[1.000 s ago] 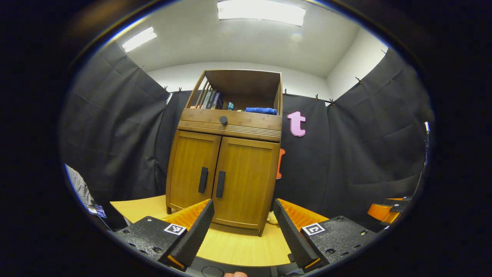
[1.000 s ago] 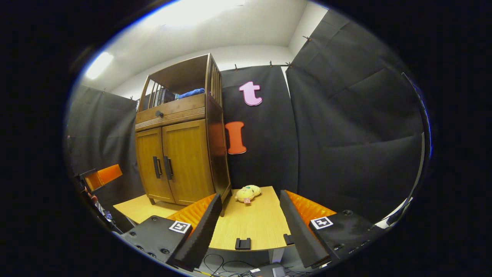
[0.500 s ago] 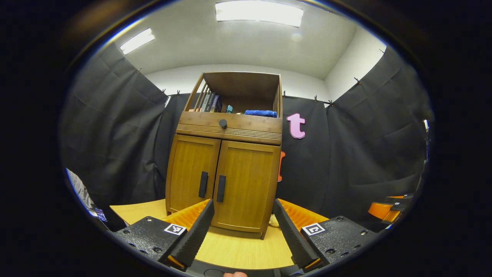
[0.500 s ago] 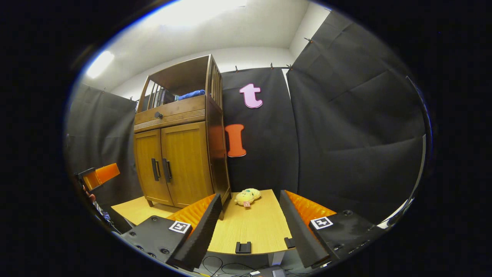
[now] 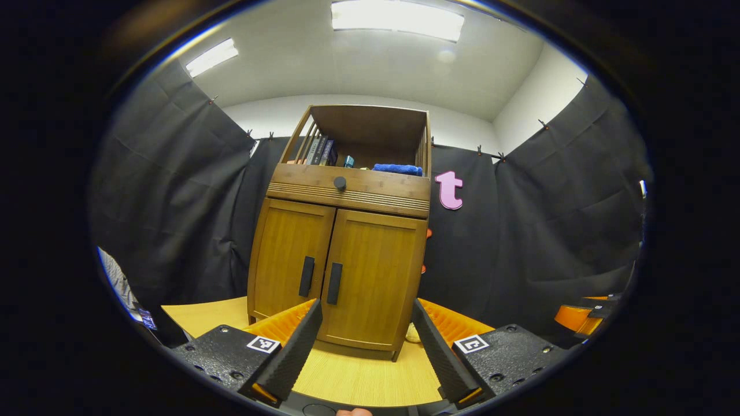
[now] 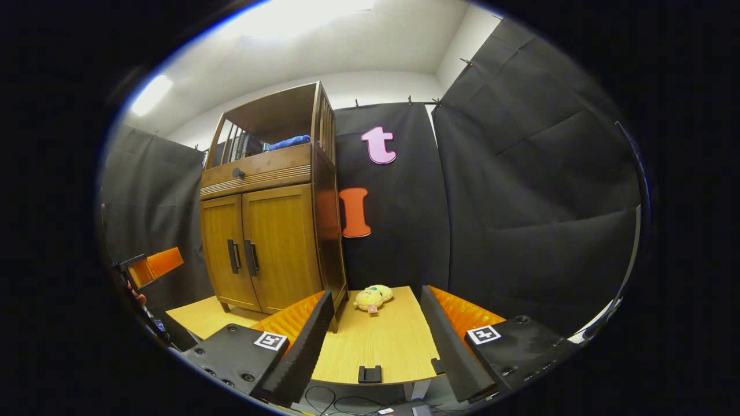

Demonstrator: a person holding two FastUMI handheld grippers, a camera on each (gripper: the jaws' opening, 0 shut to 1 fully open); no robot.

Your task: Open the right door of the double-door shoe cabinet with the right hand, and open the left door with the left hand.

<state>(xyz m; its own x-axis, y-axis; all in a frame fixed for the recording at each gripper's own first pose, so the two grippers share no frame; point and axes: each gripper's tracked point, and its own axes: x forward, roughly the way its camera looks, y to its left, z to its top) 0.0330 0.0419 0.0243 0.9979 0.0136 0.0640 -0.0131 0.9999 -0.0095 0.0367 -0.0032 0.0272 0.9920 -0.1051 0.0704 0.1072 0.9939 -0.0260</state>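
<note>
Shoe cabinet [image 5: 338, 254] standing at the table's [image 5: 364, 375] back edge, both doors closed | left gripper [image 5: 364, 346] hanging with fingers apart, facing the handles [image 5: 319, 279], likely lining up | right gripper [image 6: 376, 341] gaping too, well apart from them | plush toy [image 6: 373, 296] lying beside the cabinet's right side, off the door's swing.

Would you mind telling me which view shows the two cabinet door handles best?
The left gripper view: the door handles face its camera squarely, large and near centre. The right gripper view catches the same handles smaller, off to the left and at an angle.
</note>
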